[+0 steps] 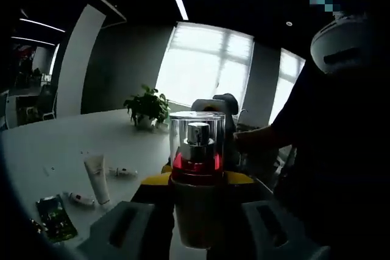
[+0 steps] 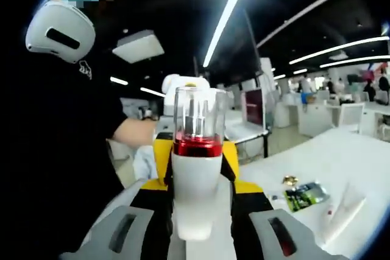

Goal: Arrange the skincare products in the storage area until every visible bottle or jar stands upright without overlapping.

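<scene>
A skincare bottle (image 1: pixel 196 181) with a white body, a red band and a clear cap over a silver pump stands upright in mid-air, above the white table (image 1: pixel 61 144). In the left gripper view my left gripper (image 1: pixel 196 181) has its yellow-tipped jaws pressed on both sides of the bottle. In the right gripper view the same bottle (image 2: pixel 196 175) sits between the jaws of my right gripper (image 2: pixel 196 168), which close on its sides. Each gripper faces the other across the bottle. A white tube (image 1: pixel 97 178) lies on the table to the left.
A green packet (image 1: pixel 55 217) and small sachets (image 1: pixel 122 172) lie near the tube; a potted plant (image 1: pixel 146 108) stands farther back. The right gripper view shows the green packet (image 2: pixel 306 194), a white tube (image 2: pixel 344 211) and a gold lid (image 2: pixel 289 180). A person in dark clothes stands close.
</scene>
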`<state>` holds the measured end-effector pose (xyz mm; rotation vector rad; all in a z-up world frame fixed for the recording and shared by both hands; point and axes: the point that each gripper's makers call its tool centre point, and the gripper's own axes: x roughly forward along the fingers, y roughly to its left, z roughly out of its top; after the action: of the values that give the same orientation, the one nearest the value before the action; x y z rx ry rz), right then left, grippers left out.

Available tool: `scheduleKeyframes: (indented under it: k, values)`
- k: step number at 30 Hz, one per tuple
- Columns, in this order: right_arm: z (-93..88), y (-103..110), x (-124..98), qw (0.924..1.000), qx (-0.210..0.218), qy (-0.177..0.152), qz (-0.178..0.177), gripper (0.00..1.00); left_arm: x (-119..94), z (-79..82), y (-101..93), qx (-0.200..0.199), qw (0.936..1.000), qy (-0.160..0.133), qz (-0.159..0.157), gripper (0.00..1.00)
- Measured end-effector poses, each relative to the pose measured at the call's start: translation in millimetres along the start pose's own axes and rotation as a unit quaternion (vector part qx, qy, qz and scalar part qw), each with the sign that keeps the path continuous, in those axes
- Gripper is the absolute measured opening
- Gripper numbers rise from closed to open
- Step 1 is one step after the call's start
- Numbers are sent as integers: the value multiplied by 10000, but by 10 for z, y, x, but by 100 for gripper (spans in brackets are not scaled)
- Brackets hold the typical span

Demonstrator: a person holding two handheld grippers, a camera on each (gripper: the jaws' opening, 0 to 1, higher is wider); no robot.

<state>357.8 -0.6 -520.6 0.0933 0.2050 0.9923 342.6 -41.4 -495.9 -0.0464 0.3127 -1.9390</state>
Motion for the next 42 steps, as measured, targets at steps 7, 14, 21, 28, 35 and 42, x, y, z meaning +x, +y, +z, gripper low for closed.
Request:
scheduleKeyframes:
  k: [7,14,21,28,35,42]
  values:
    - [-6,25,3,10000,-27,-9,44,20,10,1,32,74,10000,-17,29,24]
    - [2,10,-30,9997,-170,-179,-50,17,17,10,44,280,9996,-48,14,25]
    - [-17,-16,-43,9997,-153,-198,-27,17,38,-14,61,288,9996,-39,12,25]
    - [-7,-82,-59,9994,-112,-314,-82,17,58,-3,106,323,9994,-57,66,25]
    - [-49,-137,-63,9993,-93,-318,-148,17,54,27,156,157,9993,-300,163,25]
    - [-220,-231,-112,9991,55,-241,-349,17,-20,-3,312,129,9980,-337,522,34]
